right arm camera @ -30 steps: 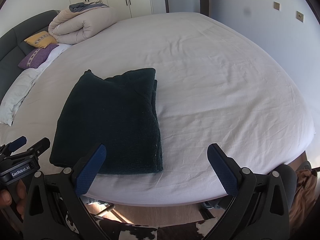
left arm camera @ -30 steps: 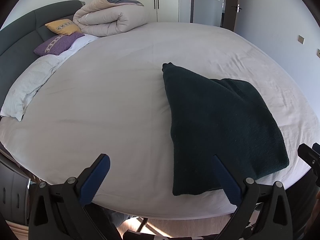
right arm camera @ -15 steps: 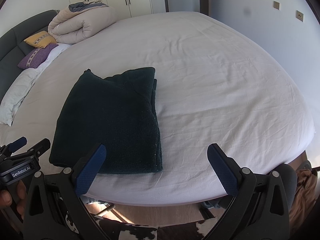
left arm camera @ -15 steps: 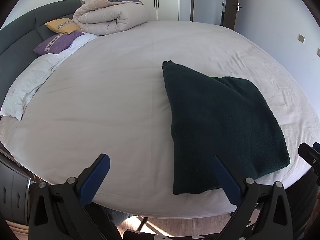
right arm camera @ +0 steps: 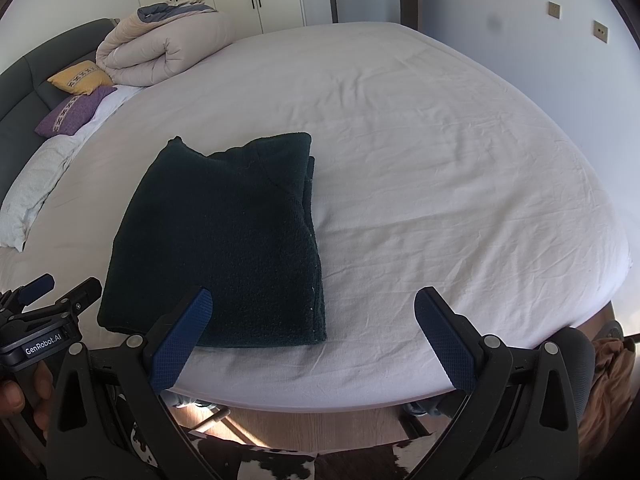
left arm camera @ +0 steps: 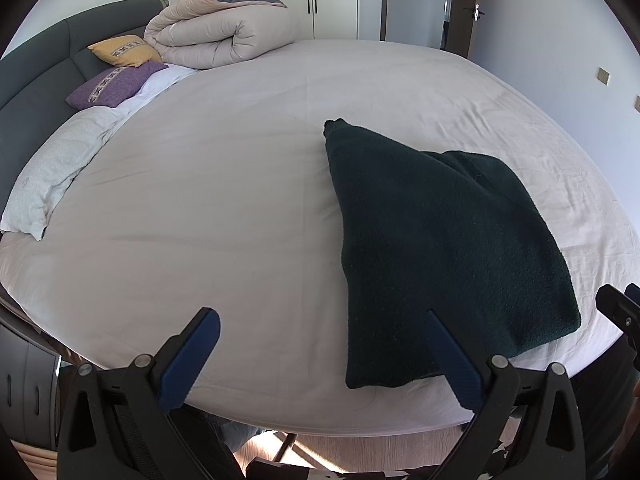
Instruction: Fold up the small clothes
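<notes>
- Bedroom surroundings are seen in both wrist views: a wide bed (left arm camera: pixel 240 208) under a pale, lightly creased sheet, a rolled duvet (left arm camera: pixel 224 32) and two cushions at the head end, wardrobe doors behind.
- Near the foot edge of the bed lies the dark green garment (right arm camera: pixel 224 240), apparently a fleece or knitted top, already folded into a compact rectangle of several layers.
- Its right-hand edge is seen as stacked layers that are not quite flush, and a small corner is left poking out at the far left; whether a sleeve is tucked inside cannot be told from these views.
- The left gripper (left arm camera: pixel 320 354) is held with its jaws spread wide and nothing between them, just short of the garment's near edge.
- The right gripper (right arm camera: pixel 312 336) is likewise wide open and empty, with its left finger (right arm camera: pixel 180 340) drawn across the garment's near right corner in the picture; contact cannot be confirmed.
- If only the top layer were pinched, the stack could be peeled open and the fold undone.
- If the thick pile were gripped near the bed's edge and dragged, it could be pulled off onto the floor.
- Uneven lifting by the two grippers would probably skew the layers, since soft fleece slumps readily.
</notes>
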A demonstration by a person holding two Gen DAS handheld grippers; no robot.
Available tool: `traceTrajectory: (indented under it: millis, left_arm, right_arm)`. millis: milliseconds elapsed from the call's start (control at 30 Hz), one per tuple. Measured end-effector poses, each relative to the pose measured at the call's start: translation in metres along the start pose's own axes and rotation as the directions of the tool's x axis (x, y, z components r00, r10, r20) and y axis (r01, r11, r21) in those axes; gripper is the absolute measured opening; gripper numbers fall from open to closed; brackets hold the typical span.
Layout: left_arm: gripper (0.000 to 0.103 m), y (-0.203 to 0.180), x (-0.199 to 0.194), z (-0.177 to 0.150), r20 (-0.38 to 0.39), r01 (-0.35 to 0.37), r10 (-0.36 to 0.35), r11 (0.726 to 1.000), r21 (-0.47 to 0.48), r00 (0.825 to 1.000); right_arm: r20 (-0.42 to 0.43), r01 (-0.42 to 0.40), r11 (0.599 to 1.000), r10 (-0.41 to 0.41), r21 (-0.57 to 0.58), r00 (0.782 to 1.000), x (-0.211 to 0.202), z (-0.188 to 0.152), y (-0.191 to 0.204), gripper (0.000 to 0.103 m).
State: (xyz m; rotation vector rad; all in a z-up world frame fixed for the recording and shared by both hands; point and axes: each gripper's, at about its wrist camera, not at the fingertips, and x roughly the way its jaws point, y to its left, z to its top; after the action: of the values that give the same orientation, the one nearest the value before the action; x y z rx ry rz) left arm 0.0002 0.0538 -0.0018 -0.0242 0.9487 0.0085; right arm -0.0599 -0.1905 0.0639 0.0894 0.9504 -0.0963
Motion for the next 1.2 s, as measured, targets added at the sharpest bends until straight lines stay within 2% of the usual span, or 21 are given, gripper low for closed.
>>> traceTrajectory:
  millis: [1200]
  left_arm:
    - [0.103, 0.0009, 0.0078, 0.0014, -0.025, 0.014, -0.014, 1.0, 0.002, 1.0]
  right_arm:
    - [-0.015, -0.01, 1.0, 0.01, 0.0, 1.0, 0.0058, -0.0029, 0.0014, 0.103]
